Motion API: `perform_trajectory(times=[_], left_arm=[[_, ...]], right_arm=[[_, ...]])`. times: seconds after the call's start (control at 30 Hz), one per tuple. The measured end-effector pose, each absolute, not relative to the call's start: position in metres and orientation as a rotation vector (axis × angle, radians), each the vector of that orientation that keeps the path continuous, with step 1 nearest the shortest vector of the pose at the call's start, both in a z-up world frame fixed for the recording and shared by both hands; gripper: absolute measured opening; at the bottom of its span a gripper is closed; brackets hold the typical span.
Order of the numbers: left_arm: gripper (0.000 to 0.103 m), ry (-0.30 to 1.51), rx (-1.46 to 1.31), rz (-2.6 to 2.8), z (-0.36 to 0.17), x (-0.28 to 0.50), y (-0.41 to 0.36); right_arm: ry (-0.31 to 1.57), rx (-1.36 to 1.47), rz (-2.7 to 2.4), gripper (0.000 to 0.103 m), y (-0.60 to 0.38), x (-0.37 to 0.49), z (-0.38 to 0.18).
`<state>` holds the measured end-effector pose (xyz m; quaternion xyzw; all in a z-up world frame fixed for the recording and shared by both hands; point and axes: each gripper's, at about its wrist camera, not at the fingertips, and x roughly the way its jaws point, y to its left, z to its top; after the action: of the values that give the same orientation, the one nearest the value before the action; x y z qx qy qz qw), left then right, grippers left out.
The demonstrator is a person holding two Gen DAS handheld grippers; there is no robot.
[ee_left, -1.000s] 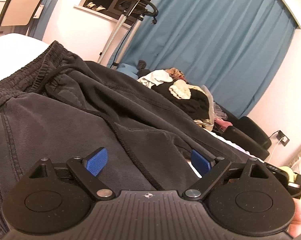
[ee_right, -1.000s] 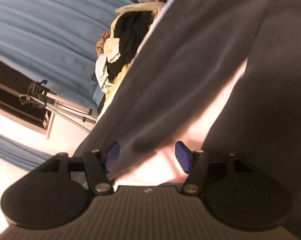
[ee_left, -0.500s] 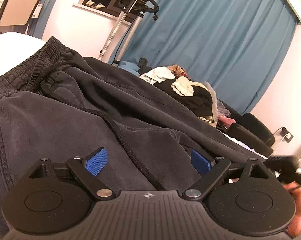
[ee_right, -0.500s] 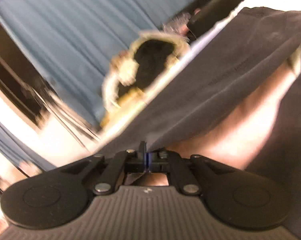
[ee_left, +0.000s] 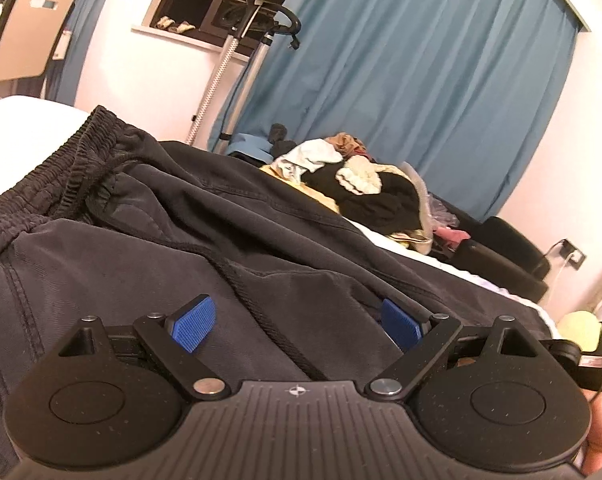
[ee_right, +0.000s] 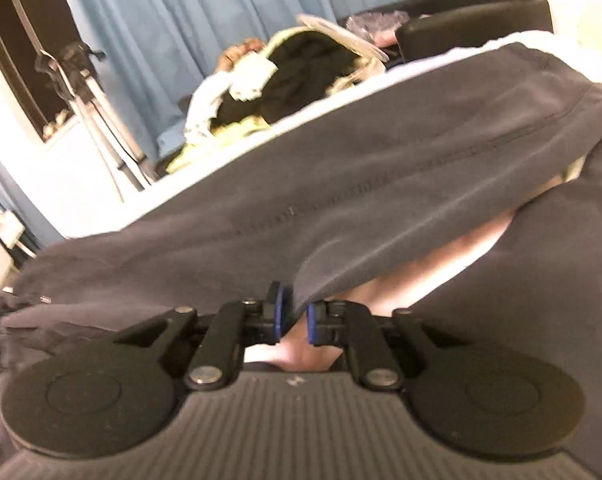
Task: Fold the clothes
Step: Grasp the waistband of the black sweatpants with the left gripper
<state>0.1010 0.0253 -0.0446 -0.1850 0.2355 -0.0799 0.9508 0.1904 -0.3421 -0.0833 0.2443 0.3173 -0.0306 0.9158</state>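
Note:
Dark grey trousers (ee_left: 141,264) lie spread on a white bed (ee_left: 17,112), their elastic waistband (ee_left: 61,160) at the upper left. My left gripper (ee_left: 297,324) hovers low over the seat of the trousers, open, with only flat cloth under its blue pads (ee_left: 193,324). In the right wrist view my right gripper (ee_right: 295,318) pinches the edge of one trouser leg (ee_right: 341,184) and holds it lifted off the bed. Its jaws are opening slightly, with the cloth still between them.
A pile of mixed clothes (ee_left: 365,188) lies at the far side of the bed. Behind it are a garment steamer stand (ee_left: 241,60), blue curtains (ee_left: 421,80) and black seats (ee_left: 501,248). A chair (ee_left: 25,40) stands at the far left.
The right gripper has shut on the trouser leg's edge, rolled towards level and raised the cloth. The left gripper has stayed open in place.

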Motion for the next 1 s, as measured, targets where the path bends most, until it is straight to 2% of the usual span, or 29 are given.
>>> perform_trajectory(times=[0.1,0.37,0.53,0.67,0.73,0.87,1.0], left_arm=[[0.092,0.493,-0.404,-0.167,-0.038,0.090,0.033],[0.095,0.484,-0.514,-0.059,-0.002,0.045,0.097],[0.097,0.541,-0.646,0.093,0.009,0.016,0.176],[0.096,0.621,-0.792,0.191,-0.012,0.010,0.226],[0.096,0.676,-0.858,0.191,-0.027,0.018,0.236],[0.096,0.779,-1.006,0.116,-0.055,0.052,0.234],[0.096,0.823,-0.951,0.182,-0.069,0.085,0.230]], right_arm=[[0.626,0.533,-0.049,0.019,-0.354,0.164,-0.063],[0.541,0.715,-0.032,0.021,-0.414,0.065,-0.015],[0.488,0.738,-0.073,0.048,-0.477,0.006,0.001],[0.524,0.769,-0.177,0.063,-0.529,-0.030,-0.020],[0.540,0.847,-0.236,0.075,-0.552,-0.047,-0.039],[0.579,1.009,-0.283,0.078,-0.581,-0.069,-0.077],[0.605,1.046,-0.322,0.078,-0.592,-0.071,-0.102]])
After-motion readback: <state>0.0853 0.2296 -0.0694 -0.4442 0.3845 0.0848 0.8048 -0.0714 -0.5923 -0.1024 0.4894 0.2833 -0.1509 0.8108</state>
